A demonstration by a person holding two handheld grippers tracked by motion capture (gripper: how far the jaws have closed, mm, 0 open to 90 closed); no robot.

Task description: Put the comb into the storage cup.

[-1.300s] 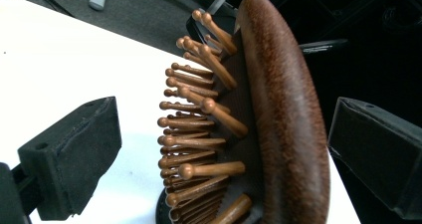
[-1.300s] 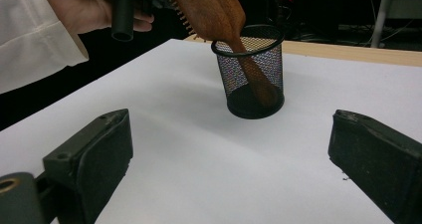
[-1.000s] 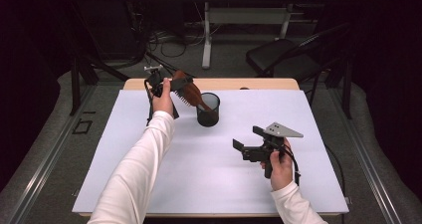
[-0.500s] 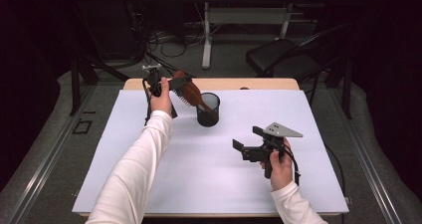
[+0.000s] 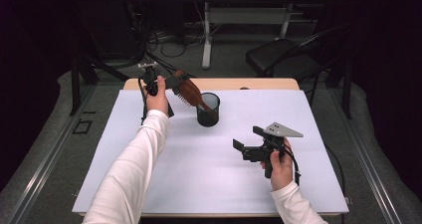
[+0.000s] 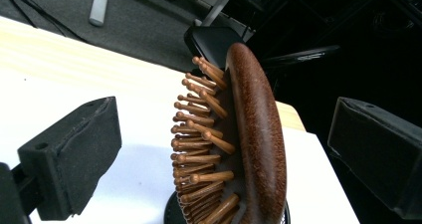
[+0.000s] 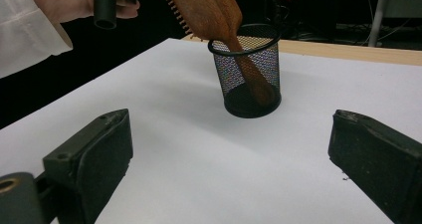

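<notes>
Step in hand: a judgement — setting the hairbrush [image 5: 189, 91] handle-down into the mesh cup [image 5: 208, 110] and letting go of it.
Brush: its handle sits inside the cup and reaches the bottom; its head leans out over the rim toward 10 o'clock, bristles facing down and left.
Cup: upright on the white table [image 5: 149, 184], at about 12 o'clock from the table's middle.
Left gripper [image 5: 169, 82]: jaws spread wide on either side of the brush head, neither pad touching it in the left gripper view.
Right gripper [image 5: 247, 148]: jaws spread, holding nothing, hanging over the table at 4 o'clock from the cup.
Doing it well: draw the left gripper straight back toward 10 o'clock, pads clear of the bristles, so the light cup does not tip.
Hard to make out: whether the head rests only on the rim; the cup's base is cut off in the left gripper view.
</notes>
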